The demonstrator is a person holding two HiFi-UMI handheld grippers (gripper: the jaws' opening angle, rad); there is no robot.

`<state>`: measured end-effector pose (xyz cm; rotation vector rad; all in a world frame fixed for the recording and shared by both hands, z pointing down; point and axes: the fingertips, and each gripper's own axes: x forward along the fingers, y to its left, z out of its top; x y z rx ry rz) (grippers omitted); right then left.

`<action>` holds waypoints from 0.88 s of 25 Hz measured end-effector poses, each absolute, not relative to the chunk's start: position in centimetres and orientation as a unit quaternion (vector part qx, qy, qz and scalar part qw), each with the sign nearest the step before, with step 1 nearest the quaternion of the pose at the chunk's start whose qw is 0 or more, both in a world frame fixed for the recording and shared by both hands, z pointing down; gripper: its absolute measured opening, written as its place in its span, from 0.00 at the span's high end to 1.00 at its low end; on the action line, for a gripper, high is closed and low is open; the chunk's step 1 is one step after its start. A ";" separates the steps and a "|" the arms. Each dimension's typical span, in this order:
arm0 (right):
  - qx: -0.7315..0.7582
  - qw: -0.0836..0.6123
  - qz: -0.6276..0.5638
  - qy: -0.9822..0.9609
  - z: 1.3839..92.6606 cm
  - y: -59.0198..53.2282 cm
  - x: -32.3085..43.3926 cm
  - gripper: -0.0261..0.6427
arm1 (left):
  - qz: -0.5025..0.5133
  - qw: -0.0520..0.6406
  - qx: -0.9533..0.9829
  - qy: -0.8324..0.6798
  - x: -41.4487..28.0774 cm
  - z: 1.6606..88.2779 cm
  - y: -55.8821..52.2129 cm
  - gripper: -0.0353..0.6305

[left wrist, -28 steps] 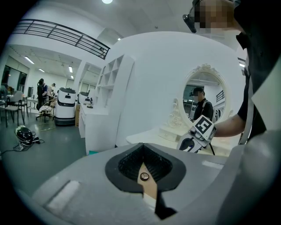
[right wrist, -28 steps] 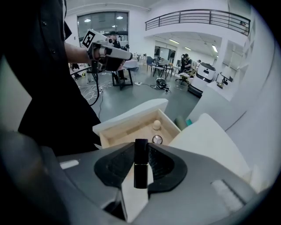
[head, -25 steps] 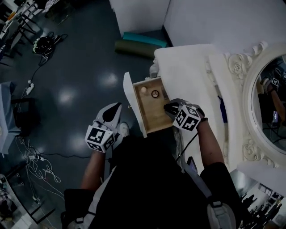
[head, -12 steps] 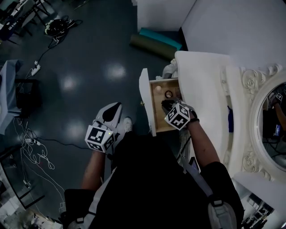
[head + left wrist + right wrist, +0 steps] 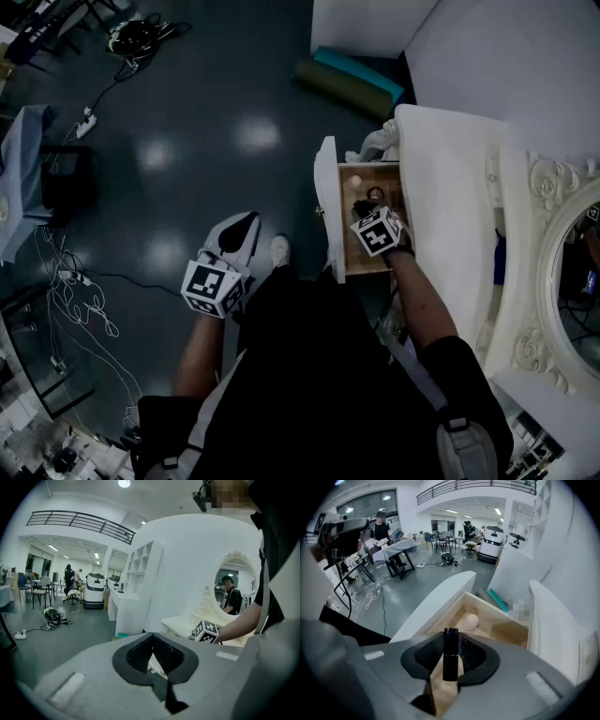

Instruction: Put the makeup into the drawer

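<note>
Right gripper (image 5: 364,210) is being brought down, from drawer's side edge to over middle of drawer (image 5: 329,217). Black makeup stick (image 5: 450,654) is being held tight between its fingers, just above drawer floor, not yet put down. Pale ball (image 5: 470,621) is being left alone at drawer's far end. Left gripper (image 5: 240,234) is being kept well away from drawer, fingers together, nothing in them. Drop into drawer is probably being set up.

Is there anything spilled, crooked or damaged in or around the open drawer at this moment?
Nothing stands out. The drawer is open and looks intact, a pale round item lies loose on its wooden bottom, and no spill shows. The right gripper holds the black lipstick straight between its jaws over the drawer.
</note>
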<state>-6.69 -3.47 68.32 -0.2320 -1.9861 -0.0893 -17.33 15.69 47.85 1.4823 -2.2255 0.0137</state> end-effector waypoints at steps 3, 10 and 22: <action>-0.079 0.548 -0.016 -0.833 69.4 -3.8 -7.0 0.82 | 0.009 0.235 0.531 -0.814 -18.2 47.8 16.4 0.94; -0.053 0.569 0.021 -0.821 72.7 -3.7 -6.9 0.82 | 0.026 0.244 0.533 -0.810 -19.4 48.2 17.0 0.94; -0.011 0.577 0.052 -0.815 75.3 -4.2 -6.6 0.82 | 0.034 0.262 0.551 -0.792 -20.2 49.5 16.4 0.94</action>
